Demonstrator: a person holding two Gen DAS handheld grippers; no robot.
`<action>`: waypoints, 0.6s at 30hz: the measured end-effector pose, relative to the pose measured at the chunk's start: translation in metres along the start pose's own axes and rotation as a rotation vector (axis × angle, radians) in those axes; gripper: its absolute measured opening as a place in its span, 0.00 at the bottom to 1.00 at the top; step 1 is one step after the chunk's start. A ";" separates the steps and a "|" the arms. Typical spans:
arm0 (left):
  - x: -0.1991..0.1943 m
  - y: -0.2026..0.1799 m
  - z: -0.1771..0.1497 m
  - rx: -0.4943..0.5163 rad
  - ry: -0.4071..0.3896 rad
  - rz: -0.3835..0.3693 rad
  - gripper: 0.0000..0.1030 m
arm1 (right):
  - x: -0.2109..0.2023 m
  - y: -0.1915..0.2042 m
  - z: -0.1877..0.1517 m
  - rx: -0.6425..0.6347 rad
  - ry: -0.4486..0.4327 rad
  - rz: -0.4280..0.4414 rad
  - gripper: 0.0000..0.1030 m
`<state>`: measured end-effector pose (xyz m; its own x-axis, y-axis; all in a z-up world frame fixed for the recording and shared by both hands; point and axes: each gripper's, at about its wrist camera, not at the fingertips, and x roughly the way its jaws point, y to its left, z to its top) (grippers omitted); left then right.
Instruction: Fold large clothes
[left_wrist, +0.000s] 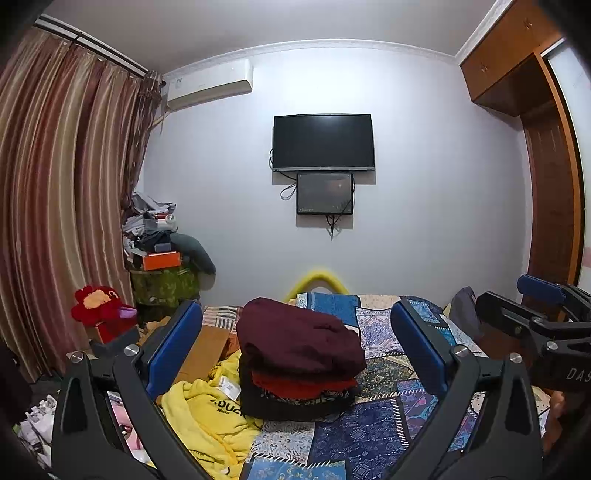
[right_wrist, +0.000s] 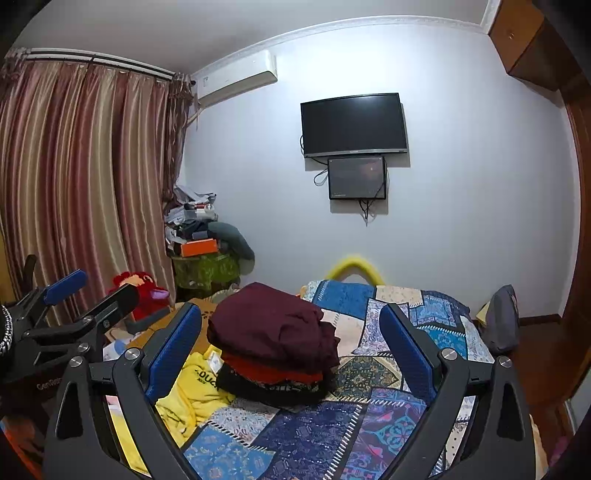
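Observation:
A stack of folded clothes, maroon on top, red and black below, sits on the patchwork bedspread. It also shows in the right wrist view. A crumpled yellow garment lies left of the stack, also seen in the right wrist view. My left gripper is open and empty, held above the bed in front of the stack. My right gripper is open and empty, beside it to the right; it shows at the right edge of the left wrist view.
A red plush toy and a cluttered pile of boxes and clothes stand by the striped curtain. A TV hangs on the far wall. A wooden wardrobe is at right. A grey bag lies at the bed's right edge.

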<state>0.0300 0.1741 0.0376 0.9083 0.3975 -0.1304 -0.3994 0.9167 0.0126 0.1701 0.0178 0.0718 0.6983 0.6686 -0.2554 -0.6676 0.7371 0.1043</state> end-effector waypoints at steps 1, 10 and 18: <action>0.001 0.000 0.000 -0.001 0.002 0.000 1.00 | 0.000 0.000 -0.001 0.000 0.001 0.000 0.93; 0.002 0.001 -0.001 -0.001 0.007 0.000 1.00 | -0.001 -0.002 0.002 0.010 0.009 0.000 0.93; 0.006 -0.002 -0.005 0.013 0.018 0.006 1.00 | -0.001 -0.004 0.002 0.016 0.013 0.001 0.93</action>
<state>0.0357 0.1744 0.0322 0.9035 0.4024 -0.1478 -0.4031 0.9148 0.0264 0.1722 0.0142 0.0732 0.6940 0.6685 -0.2674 -0.6644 0.7377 0.1199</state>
